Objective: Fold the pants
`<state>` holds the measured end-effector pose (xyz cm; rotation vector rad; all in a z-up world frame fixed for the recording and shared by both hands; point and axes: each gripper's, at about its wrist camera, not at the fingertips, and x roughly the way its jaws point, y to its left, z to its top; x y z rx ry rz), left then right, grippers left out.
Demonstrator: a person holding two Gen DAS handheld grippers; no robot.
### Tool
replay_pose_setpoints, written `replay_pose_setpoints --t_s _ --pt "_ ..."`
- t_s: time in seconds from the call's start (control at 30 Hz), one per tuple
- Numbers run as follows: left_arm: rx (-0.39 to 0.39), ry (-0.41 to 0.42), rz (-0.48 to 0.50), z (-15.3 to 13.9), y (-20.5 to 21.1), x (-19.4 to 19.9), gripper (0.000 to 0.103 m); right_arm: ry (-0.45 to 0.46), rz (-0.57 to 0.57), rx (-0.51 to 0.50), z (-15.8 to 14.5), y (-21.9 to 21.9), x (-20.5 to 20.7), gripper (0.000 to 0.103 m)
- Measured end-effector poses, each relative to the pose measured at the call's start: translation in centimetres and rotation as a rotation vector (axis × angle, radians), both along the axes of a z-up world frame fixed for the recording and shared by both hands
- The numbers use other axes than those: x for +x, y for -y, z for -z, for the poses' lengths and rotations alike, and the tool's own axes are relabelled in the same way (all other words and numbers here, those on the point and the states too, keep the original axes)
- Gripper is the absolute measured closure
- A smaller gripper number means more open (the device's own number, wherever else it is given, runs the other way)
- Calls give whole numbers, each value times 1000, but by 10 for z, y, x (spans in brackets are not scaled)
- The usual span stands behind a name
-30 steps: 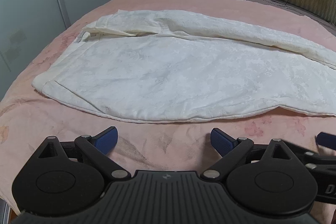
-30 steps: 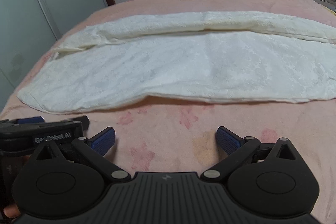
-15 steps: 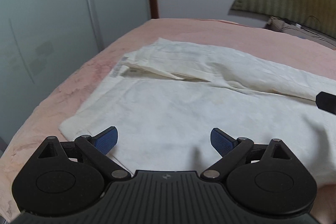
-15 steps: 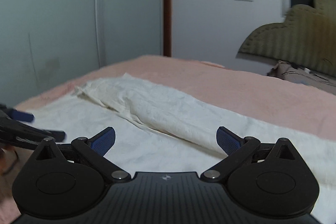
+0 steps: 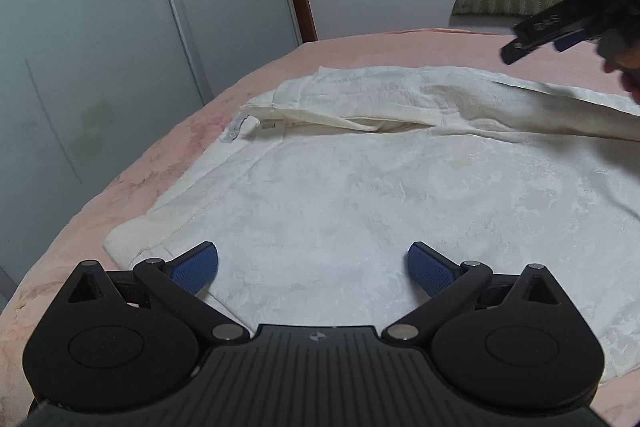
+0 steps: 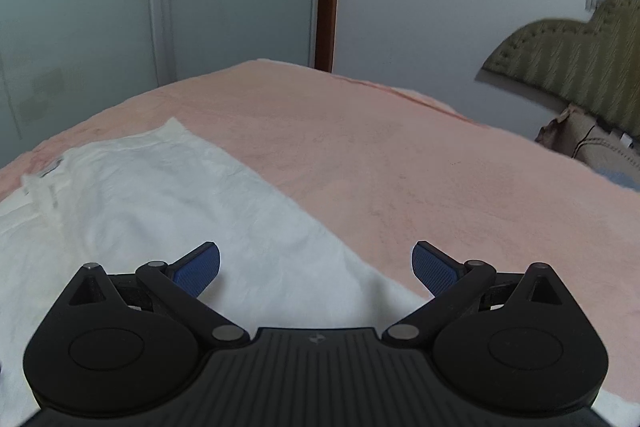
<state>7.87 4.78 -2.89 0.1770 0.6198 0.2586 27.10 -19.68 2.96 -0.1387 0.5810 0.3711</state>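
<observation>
The left gripper (image 5: 313, 269) has its blue pads (image 5: 195, 269) spread wide, the jaws having just been opening further, with nothing caught between them. They hover low over the near corner of the white pants (image 5: 360, 195); whether the pads touch the cloth cannot be told. The right gripper (image 6: 316, 269) is likewise splayed apart and empty, poised above the far edge of the pants (image 6: 168, 211), where the white cloth meets the pink bedspread (image 6: 420, 167). In the left wrist view, the right gripper (image 5: 560, 35) shows at the upper right, above the garment.

The pants lie flat on the pink bedspread (image 5: 168, 155), one leg laid over the other, a small label (image 5: 234, 129) at the waistband. Beyond stand pale sliding doors (image 5: 100, 47) and an olive padded headboard (image 6: 568, 63).
</observation>
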Motion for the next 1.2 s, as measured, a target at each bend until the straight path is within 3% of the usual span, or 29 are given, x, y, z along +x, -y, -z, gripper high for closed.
replay_pose_setpoints --t_s 0.23,0.3,0.33,0.37,0.43,0.47,0.6,0.73,0.83,1.03,1.2 --pt "-102 -12 4 2 -15 3 0 -197 15 96 33 -9 77 1" --pt "-95 -12 6 1 -13 2 0 -175 -8 94 37 -11 81 8" --pt "-89 -11 7 1 -12 2 0 -160 -37 84 37 -13 80 22" --pt "-88 -11 9 1 -12 2 0 -147 -63 79 37 -14 78 43" --pt "-103 -9 12 1 -15 3 0 -147 -123 108 35 -15 74 65" --pt "-109 -9 20 -1 -17 2 0 -144 -132 104 34 -17 71 69" --pt "-84 22 40 -18 -27 10 3 -19 -179 -41 28 -32 45 81" --pt "-54 133 5 -55 -44 31 1 218 -261 -246 15 -55 -13 85" --pt "-183 132 11 -77 -61 58 2 338 -352 -357 17 -72 -63 86" --pt "-573 82 58 -86 -81 108 3 497 -487 -577 50 -89 -143 88" --pt "-720 22 67 -81 -84 166 3 507 -505 -573 60 -81 -161 91"
